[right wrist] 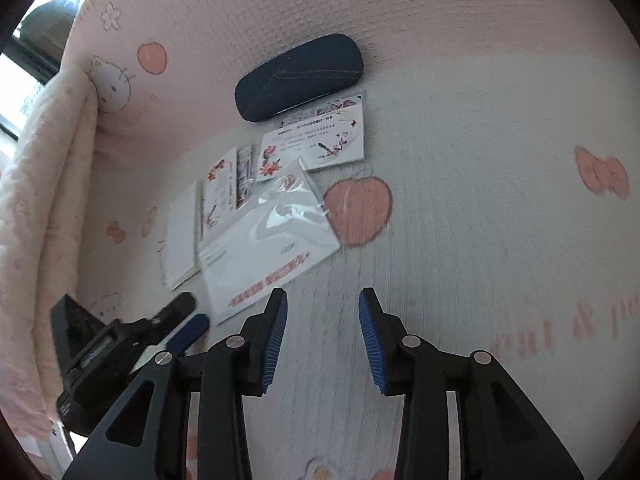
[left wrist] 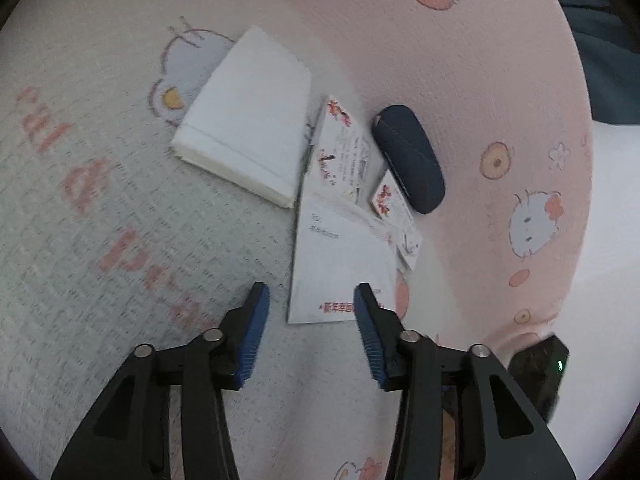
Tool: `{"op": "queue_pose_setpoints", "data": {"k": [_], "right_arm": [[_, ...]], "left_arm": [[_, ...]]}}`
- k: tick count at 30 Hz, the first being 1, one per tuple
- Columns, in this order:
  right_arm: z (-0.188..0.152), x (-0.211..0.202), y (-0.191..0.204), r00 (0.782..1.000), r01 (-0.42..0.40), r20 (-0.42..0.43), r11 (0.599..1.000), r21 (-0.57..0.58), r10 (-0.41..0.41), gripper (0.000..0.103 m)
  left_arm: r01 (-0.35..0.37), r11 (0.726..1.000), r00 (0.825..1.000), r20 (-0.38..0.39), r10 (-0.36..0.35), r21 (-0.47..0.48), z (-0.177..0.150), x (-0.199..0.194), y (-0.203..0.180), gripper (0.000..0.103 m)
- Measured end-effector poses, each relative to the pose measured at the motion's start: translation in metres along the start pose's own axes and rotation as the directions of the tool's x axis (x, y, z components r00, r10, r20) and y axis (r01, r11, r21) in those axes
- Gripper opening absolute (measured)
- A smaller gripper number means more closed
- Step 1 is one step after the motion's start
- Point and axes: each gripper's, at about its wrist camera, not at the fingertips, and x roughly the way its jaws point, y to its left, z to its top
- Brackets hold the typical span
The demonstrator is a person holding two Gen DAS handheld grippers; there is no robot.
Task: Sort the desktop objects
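Left wrist view: left gripper jaws apart, nothing between them, hovering over the near edge of the white envelope on the cartoon-print cloth. Just beyond the envelope: flowered cards. Left of the cards: white paper stack. Right of the cards, touching: dark glasses case. Right wrist view: right gripper jaws apart, empty, just right of the envelope's near corner.

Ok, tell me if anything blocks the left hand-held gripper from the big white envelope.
Nothing visible does. The left hand-held gripper is open and empty, with the envelope lying flat just ahead of its fingertips; only bare patterned cloth lies between them.
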Motion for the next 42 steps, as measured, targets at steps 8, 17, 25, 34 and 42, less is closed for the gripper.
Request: {"op": "queue_pose_setpoints", "data": {"k": [8,17,25,34,42], "right_arm": [[0.029,0.032,0.002,1.000,-0.007,0.008,0.999,-0.040,0.007,0.039],[0.049,0.046,0.006,0.998,-0.025,0.052,0.999,-0.048,0.027,0.040],[0.028,0.041,0.017,1.000,0.016,0.022,0.994,-0.111,-0.013,0.022],[-0.023,0.012,0.019,0.995,0.090,-0.027,0.990,-0.111,-0.093,0.020],[-0.072,-0.023,-0.002,0.996,0.066,-0.065,0.998,-0.007,-0.066,0.020]], "left_arm": [[0.005,1.000,1.000,0.010,-0.005,0.019,0.010,0.015,-0.007,0.056],[-0.057,0.997,0.997,0.047,0.054,0.060,0.011,0.026,-0.021,0.055],[-0.147,0.985,0.989,0.019,0.145,0.089,0.002,0.021,-0.020,0.021],[-0.217,0.967,0.976,-0.002,0.219,0.134,-0.038,-0.008,-0.012,0.015],[-0.232,0.964,0.969,-0.055,0.241,0.134,-0.088,-0.035,-0.008,0.015]]}}
